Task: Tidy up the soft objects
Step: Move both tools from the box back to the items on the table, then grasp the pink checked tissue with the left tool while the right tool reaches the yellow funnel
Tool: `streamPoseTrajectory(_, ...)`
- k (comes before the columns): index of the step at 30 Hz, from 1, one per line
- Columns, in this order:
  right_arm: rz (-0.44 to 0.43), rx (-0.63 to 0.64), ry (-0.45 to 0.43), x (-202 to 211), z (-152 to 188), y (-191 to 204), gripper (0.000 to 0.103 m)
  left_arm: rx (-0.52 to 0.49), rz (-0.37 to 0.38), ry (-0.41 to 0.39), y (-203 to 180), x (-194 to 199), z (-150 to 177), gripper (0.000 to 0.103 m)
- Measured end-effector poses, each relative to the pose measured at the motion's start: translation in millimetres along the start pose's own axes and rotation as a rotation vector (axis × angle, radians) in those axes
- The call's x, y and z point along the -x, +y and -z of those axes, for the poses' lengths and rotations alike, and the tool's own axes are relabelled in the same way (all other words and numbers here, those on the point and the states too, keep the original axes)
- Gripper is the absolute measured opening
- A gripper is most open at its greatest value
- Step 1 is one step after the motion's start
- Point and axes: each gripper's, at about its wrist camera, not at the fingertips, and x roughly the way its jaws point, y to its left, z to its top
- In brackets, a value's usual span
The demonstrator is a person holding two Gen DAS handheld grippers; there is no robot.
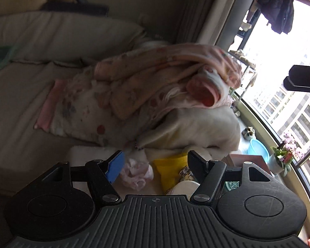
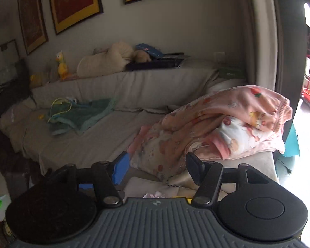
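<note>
A pink patterned blanket (image 1: 155,78) lies bunched in a heap on the right end of a grey sofa (image 2: 82,144), over a white cushion (image 1: 206,130). The right wrist view shows the same blanket (image 2: 227,119) and a green towel (image 2: 82,115) crumpled further left on the seat. My left gripper (image 1: 156,155) hangs open in front of the heap, holding nothing. Below it lie a small pink cloth (image 1: 136,173) and a yellow soft item (image 1: 169,169). My right gripper (image 2: 158,157) is open too, short of the blanket's near edge, with nothing between its fingers.
A yellow plush duck (image 2: 62,66) and a cream plush (image 2: 105,62) rest on the sofa back. Framed pictures (image 2: 76,4) hang above. By the window on the right stand a potted plant (image 1: 283,159) and a blue basin (image 1: 258,148).
</note>
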Motion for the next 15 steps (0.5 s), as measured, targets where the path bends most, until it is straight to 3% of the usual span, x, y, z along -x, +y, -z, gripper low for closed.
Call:
streamPoseTrajectory(2,-0.001,0.026,0.050,-21,4,-4,0.061,0.042,0.000,0.075,12,-42,7,0.073)
streamPoseTrajectory(6,0.013,0.032,0.135,-60,22,-28,0.061,0.100,-0.006,0.152,29,-98,16,0.073)
streamPoseTrajectory(11,0.027,0.007,0.237,-95,44,-60,0.061,0.069,-0.084,0.234,37,-140,26,0.073)
streamPoseTrajectory(15,0.032,-0.044,0.285,-118,54,-81,0.061,0.006,-0.113,0.203,33,-148,38,0.073)
